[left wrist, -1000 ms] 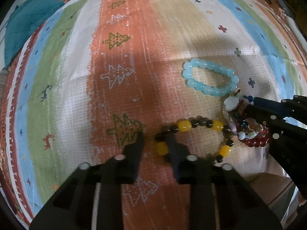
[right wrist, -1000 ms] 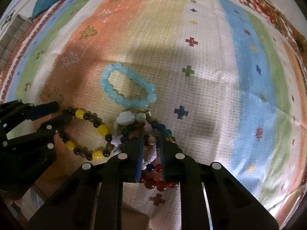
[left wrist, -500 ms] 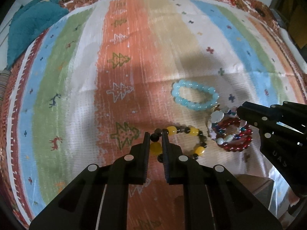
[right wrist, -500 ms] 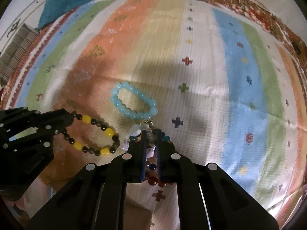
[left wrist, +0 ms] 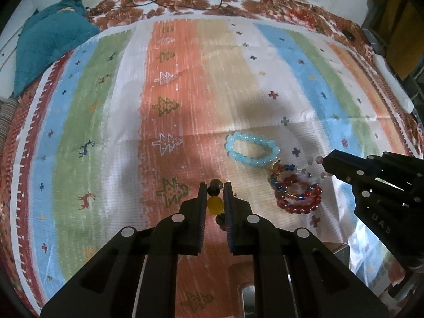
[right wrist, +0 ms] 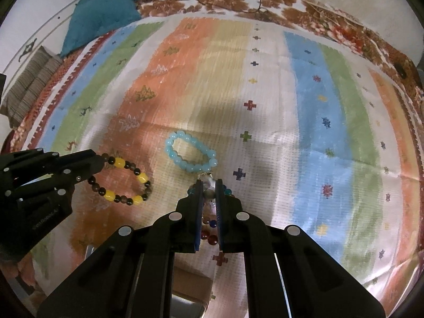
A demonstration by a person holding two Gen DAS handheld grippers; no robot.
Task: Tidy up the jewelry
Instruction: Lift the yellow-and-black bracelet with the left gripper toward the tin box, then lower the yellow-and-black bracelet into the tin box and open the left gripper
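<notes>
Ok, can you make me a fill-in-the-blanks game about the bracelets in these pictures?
1. The left gripper is shut on the bracelet with dark and ____ beads.
2. The bracelet that no gripper touches is light ____.
3. The right gripper pinches a bunch of mixed ____.
4. The cloth under everything is ____, not plain.

Missing words: yellow; blue; bracelets; striped

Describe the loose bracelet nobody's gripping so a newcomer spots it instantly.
On the striped woven cloth, look just ahead of the right tool, near the orange stripe. The pale blue glassy bead bracelet lies flat there: single-coloured, unlike the yellow-and-dark bead bracelet and multicoloured bead cluster being held.
</notes>
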